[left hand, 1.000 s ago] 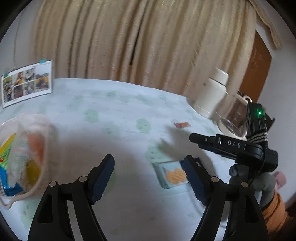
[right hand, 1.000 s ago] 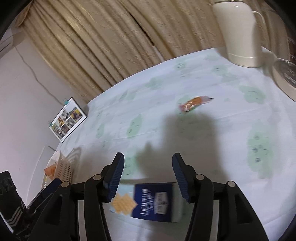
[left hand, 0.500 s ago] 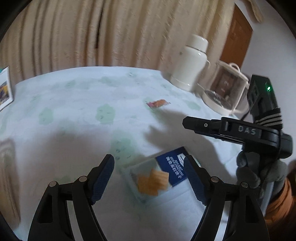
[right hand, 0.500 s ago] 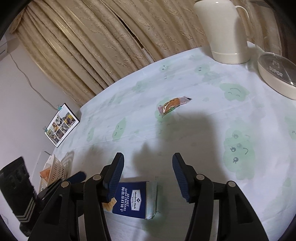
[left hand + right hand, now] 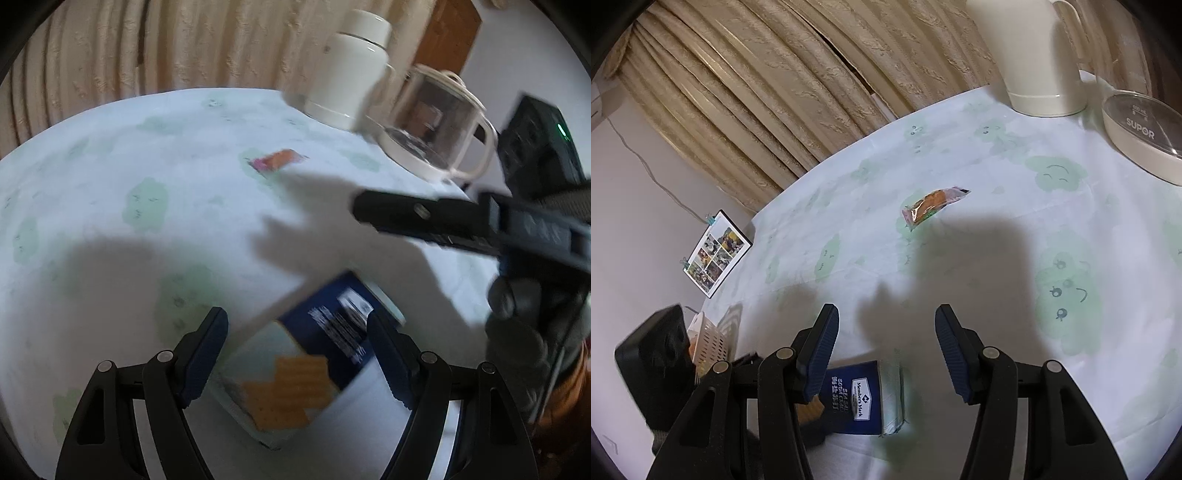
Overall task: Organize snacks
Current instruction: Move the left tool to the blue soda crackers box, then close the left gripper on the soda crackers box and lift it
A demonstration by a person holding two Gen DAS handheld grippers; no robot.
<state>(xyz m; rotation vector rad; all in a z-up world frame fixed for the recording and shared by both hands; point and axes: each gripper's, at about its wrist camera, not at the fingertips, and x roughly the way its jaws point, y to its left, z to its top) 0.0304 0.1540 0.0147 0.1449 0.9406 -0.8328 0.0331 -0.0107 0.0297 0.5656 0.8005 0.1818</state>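
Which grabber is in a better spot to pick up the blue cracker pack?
Probably the left. The left gripper is open with the cracker pack lying right between its fingers. The right gripper is open too, but the pack sits off to its left side, beneath one finger.

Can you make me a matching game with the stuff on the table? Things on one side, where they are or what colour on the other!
Things:
1. cracker packet
2. small orange snack
3. white jug
4. basket

Clues:
A. at the table's far edge, by the curtain
B. dark blue and pale, between the left tool's open fingers
C. alone in the middle of the tablecloth
D. pale, with holes, beside the photo sheet's end of the table

Pairs: 1-B, 2-C, 3-A, 4-D
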